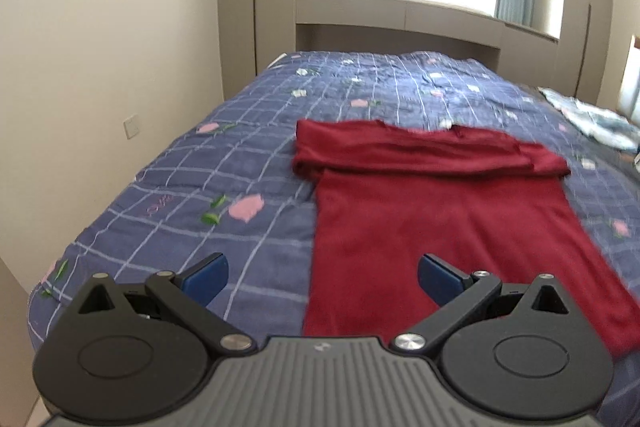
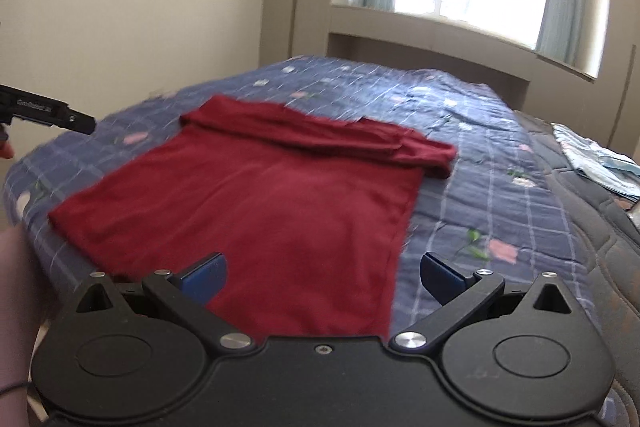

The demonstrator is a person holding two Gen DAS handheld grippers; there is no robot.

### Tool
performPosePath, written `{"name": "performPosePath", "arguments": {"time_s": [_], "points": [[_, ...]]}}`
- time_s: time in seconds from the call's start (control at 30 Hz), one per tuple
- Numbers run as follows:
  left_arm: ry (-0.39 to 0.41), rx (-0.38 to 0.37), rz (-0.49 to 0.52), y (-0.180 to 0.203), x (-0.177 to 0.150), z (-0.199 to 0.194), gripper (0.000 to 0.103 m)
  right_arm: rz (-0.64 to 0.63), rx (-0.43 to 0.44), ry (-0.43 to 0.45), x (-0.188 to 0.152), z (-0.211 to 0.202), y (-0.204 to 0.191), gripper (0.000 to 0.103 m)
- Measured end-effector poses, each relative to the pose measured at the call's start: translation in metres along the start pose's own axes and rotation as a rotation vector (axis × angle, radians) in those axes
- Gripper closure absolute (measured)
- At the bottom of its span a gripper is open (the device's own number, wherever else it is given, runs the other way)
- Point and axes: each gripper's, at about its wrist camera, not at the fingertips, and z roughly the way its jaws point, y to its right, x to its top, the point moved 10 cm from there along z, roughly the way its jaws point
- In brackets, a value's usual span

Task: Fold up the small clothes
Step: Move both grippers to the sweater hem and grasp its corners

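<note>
The near hem of the red garment [image 1: 440,219] is hidden behind both gripper bodies, and motion blur smears its edges. It lies flat on the blue checked bedspread [image 1: 240,155], its far end folded over. The left gripper [image 1: 323,277] and right gripper [image 2: 324,277] hover spread wide, empty. A pale cloth [image 2: 600,163] is cut off at the bed's right edge.
</note>
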Motion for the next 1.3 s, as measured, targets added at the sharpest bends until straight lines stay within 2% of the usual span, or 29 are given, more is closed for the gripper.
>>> {"name": "performPosePath", "arguments": {"time_s": [0.13,0.37,0.63,0.73,0.83,0.97,1.1,1.3], "points": [[-0.017,-0.021,0.100,-0.002,-0.026,-0.001,0.000,-0.058,0.001,0.012,-0.009,-0.003,-0.013,0.001],[-0.036,-0.059,0.383,0.004,-0.064,-0.008,0.000,-0.199,-0.011,-0.016,-0.027,0.001,-0.025,0.001],[-0.104,-0.068,0.630,0.009,-0.098,0.005,0.000,-0.212,-0.012,-0.080,-0.045,0.009,-0.024,0.001],[-0.099,-0.093,0.677,0.009,-0.097,0.007,0.000,-0.210,-0.020,-0.092,-0.049,0.010,-0.023,0.001],[-0.100,-0.087,0.726,0.008,-0.094,0.014,0.000,-0.197,-0.031,-0.105,-0.052,0.013,-0.021,0.001],[-0.067,-0.093,0.804,0.013,-0.093,0.017,0.000,-0.174,-0.037,-0.102,-0.052,0.015,-0.020,0.001],[0.018,-0.073,0.929,0.024,-0.096,0.013,0.000,-0.164,-0.033,-0.095,-0.052,0.017,-0.022,0.001],[0.077,-0.061,1.017,0.032,-0.103,0.008,0.003,-0.158,-0.026,-0.097,-0.053,0.021,-0.023,0.001]]}}
